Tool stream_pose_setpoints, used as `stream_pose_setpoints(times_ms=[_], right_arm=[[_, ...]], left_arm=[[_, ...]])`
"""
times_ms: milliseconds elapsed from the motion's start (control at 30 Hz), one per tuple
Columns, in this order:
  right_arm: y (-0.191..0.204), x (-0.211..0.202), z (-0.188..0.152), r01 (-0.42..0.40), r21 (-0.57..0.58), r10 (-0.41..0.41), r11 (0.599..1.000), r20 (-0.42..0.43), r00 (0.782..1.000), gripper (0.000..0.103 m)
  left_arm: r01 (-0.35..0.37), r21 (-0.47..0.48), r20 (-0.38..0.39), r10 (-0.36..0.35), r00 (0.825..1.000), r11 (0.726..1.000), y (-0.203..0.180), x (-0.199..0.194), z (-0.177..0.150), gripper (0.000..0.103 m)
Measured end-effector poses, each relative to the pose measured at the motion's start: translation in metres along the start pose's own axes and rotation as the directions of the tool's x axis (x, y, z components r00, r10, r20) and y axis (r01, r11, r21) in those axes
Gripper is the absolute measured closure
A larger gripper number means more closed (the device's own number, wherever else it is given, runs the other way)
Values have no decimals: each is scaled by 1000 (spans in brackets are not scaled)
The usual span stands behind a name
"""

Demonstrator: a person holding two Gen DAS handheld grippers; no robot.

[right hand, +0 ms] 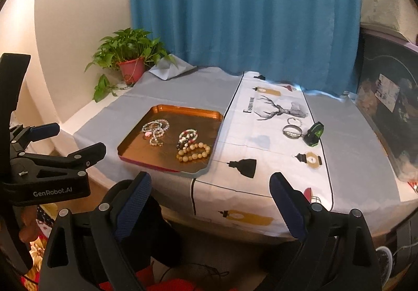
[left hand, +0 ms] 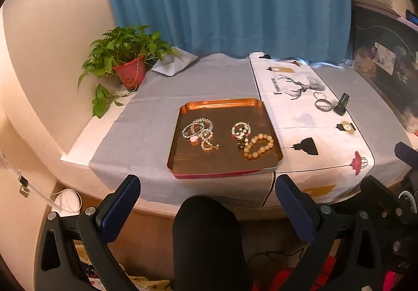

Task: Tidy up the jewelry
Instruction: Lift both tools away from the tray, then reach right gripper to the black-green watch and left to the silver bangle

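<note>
Grey-clothed table carried a centre-frame copper tray gathering beaded bracelets; left gripper and right gripper hung released, empty.

Black hand-held gripper frames, silver screws, dark blue ribbed pads, white "GenRobot.AI" lettering

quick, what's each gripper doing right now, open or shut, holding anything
Left gripper: open, nothing between its fingers.
Right gripper: open, nothing between its fingers.
</note>
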State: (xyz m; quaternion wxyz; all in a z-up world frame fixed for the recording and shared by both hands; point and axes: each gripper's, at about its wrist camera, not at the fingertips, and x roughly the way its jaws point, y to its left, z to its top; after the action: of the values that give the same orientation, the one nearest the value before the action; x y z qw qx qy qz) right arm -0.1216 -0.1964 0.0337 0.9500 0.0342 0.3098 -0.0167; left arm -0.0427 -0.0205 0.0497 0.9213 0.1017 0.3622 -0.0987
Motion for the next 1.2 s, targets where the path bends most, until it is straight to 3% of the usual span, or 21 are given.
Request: stream_pose_setpoints(times_ms=[667, 1200], right_arm=[[-20, -15, -3, 14, 36, -15, 999, 28, 999, 11], [-56, 11, -9, 23, 107, -22, 994, -17, 1000, 11]], left_arm=[[-8, 63, 32, 5, 999, 998, -28, -14, 5, 1], [11, 85, -26, -8, 1000, 996, -50, 18, 19, 1]])
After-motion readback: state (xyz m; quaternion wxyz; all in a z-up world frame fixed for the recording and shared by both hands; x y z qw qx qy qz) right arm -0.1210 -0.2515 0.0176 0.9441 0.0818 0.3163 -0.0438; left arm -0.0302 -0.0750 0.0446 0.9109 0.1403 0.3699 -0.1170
